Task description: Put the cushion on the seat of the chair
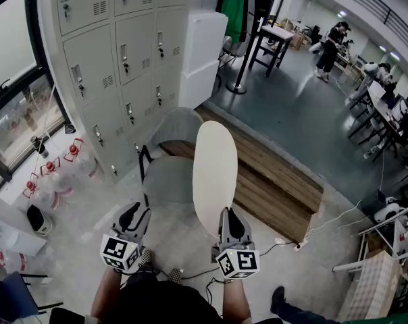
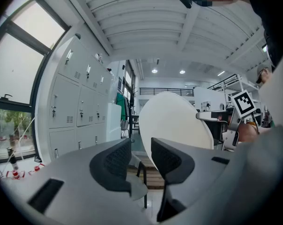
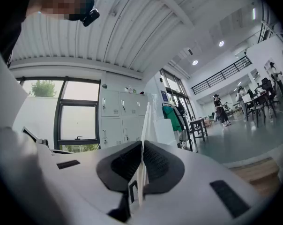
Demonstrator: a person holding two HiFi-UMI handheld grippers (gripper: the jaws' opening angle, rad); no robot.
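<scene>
A round cream cushion (image 1: pixel 215 175) stands on edge in the air in front of me, over the right side of a grey chair (image 1: pixel 169 171). My right gripper (image 1: pixel 232 223) is shut on the cushion's lower rim; in the right gripper view the thin cushion edge (image 3: pixel 143 139) is pinched between the dark pads. To the left of the cushion, low in front of the chair seat (image 1: pixel 165 181), my left gripper (image 1: pixel 133 216) stands open and holds nothing. The left gripper view shows the cushion's flat face (image 2: pixel 174 125) beyond its empty jaws (image 2: pixel 141 161).
Grey lockers (image 1: pixel 116 52) line the wall left of the chair. Water bottles with red caps (image 1: pixel 52 174) lie on the floor at left. A low wooden platform (image 1: pixel 271 181) sits behind and right of the chair. Cables and a power strip (image 1: pixel 300 246) lie on the floor at right.
</scene>
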